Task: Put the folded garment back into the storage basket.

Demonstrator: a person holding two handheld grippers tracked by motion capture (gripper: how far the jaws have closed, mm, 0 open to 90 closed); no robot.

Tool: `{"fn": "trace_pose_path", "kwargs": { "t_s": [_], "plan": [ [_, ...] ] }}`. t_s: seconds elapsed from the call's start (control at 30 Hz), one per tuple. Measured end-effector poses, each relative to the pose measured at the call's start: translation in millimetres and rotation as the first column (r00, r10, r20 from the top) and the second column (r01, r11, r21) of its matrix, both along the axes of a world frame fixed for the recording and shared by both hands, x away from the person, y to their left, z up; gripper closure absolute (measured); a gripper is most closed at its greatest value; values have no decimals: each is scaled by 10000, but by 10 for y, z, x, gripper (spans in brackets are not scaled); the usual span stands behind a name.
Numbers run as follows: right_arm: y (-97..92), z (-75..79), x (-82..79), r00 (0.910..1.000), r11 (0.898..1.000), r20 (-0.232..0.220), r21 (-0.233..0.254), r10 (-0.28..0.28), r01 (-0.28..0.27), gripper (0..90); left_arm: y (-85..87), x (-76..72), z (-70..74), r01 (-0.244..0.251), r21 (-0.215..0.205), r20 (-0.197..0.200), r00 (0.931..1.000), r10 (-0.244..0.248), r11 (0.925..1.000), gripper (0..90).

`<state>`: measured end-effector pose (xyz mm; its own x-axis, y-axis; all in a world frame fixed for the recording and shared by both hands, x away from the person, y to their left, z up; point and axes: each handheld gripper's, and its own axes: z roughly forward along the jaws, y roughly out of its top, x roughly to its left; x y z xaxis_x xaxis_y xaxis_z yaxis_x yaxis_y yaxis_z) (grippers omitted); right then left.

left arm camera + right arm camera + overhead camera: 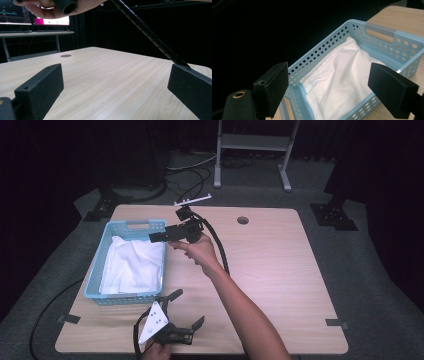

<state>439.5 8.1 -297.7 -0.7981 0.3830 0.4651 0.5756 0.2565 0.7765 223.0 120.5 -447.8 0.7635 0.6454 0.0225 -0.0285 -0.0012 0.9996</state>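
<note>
1. There is one blue basket [100, 270]. It sits on the left part of the wooden surface [270, 270].
2. There is one white cloth [132, 265]. It lies inside the basket, bunched up, and covers most of the basket's bottom.
3. There are two tongs, one in each hand.
4. The right tongs [156, 237] are in the air, just over the far right corner of the basket. They point across the basket.
5. The two black pads of the right tongs are wide apart. Nothing is between them. They do not touch the cloth.
6. In the right gripper view, the basket [387, 42] and the cloth [342, 75] show below the right tongs [328, 87].
7. The right hand [200, 251] holds the right tongs just beside the basket's right wall.
8. One black cable [220, 247] runs from the right tongs, away from the basket and down to the surface.
9. The left tongs [189, 308] are low at the near edge of the surface, just in front of the basket's near right corner.
10. The left tongs are wide open too. They hold nothing. Bare wood shows between the pads in the left gripper view [115, 87].
11. One white three-cornered plate [154, 322] sits on top of the left tongs.
12. There is one small round hole [243, 220] in the surface, far from the basket, near the back edge.
</note>
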Motion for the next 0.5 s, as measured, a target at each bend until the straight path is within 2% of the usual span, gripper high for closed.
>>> {"fn": "trace_pose_path", "kwargs": {
  "t_s": [0.5],
  "plan": [
    [-159, 25, -35, 9994, 9995, 153, -96, -310, 311, 141, 0, 0, 0, 0, -5, -1, 10000, 0, 10000, 0]
  ]
}}
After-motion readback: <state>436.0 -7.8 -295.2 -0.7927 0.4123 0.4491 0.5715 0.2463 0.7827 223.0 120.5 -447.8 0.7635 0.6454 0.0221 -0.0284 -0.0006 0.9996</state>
